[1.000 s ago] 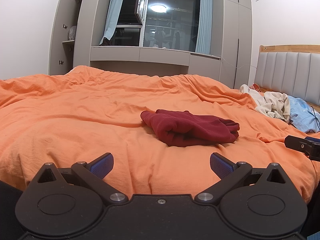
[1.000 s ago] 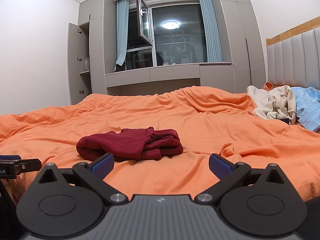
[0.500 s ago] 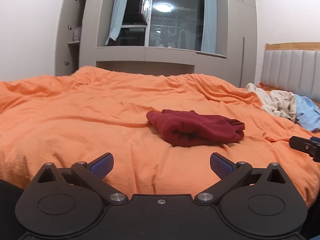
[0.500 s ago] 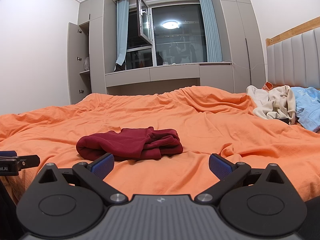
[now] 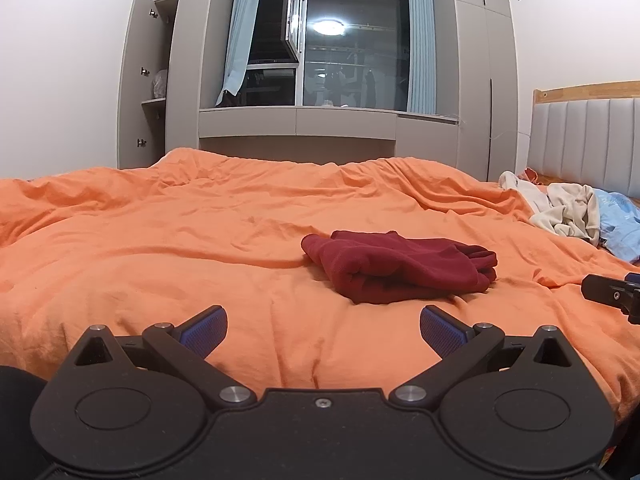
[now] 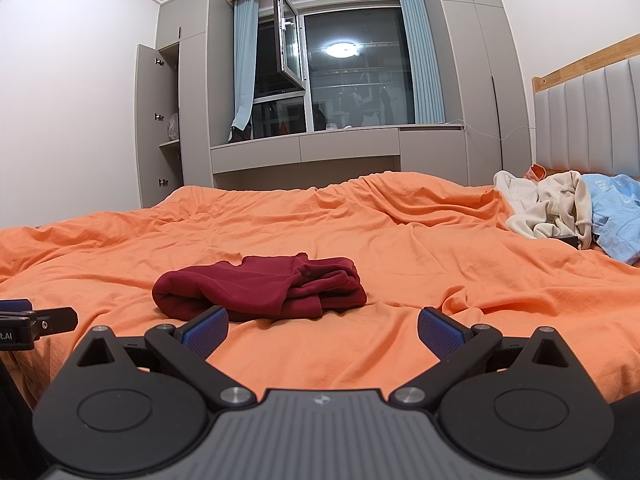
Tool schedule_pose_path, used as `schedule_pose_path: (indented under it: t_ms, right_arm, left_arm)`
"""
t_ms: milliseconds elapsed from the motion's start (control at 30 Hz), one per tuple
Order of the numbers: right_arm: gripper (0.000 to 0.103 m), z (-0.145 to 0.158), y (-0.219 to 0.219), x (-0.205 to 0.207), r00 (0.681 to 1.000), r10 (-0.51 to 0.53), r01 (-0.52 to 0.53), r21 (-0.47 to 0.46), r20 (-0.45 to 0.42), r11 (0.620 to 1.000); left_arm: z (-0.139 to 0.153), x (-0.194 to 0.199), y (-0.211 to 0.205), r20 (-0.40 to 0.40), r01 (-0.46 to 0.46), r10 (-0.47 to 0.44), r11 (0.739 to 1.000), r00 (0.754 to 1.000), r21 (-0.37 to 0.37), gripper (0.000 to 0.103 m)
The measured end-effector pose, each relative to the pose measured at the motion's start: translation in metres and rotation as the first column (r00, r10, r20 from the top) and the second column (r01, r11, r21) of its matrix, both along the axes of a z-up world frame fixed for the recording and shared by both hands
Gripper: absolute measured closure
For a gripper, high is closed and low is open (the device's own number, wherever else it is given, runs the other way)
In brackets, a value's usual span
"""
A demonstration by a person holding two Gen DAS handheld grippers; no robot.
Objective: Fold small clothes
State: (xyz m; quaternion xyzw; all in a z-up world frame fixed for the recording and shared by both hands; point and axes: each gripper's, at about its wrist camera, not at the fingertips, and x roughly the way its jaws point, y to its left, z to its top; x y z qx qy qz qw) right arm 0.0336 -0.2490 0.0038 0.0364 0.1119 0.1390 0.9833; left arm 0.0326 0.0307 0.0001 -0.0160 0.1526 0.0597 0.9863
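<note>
A dark red garment [image 5: 400, 266] lies folded into a thick bundle on the orange bedcover [image 5: 160, 240]. In the right wrist view the same dark red garment [image 6: 260, 286] sits ahead and to the left. My left gripper [image 5: 323, 330] is open and empty, low over the near edge of the bed, short of the bundle. My right gripper [image 6: 322, 330] is also open and empty, just in front of the bundle. Each gripper's tip shows at the edge of the other's view.
A heap of cream clothes [image 6: 548, 208] and a light blue garment [image 6: 616, 212] lie by the padded headboard [image 6: 592, 120] at the right. Beyond the bed stand grey cupboards [image 5: 160, 80] and a window with an open pane [image 5: 292, 12].
The left gripper has swung its view to the left and tilted up, so the red bundle now sits further right. The right gripper and the garment have stayed still.
</note>
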Motion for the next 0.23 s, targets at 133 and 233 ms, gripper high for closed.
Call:
schedule_pose_path:
  t_ms: [133, 233]
  right_arm:
    - [0.0, 0.0002, 0.0, 0.0, 1.0, 0.0, 0.0, 0.0, 0.0, 1.0]
    - [0.0, 0.0004, 0.0001, 0.0, 1.0, 0.0, 0.0, -0.001, -0.001, 1.0]
  left_arm:
    - [0.0019, -0.0002, -0.001, 0.0, -0.007, 0.007, 1.0, 1.0, -0.001, 0.001]
    - [0.0026, 0.0002, -0.0017, -0.001, -0.01, 0.01, 1.0, 1.0, 0.0, 0.001]
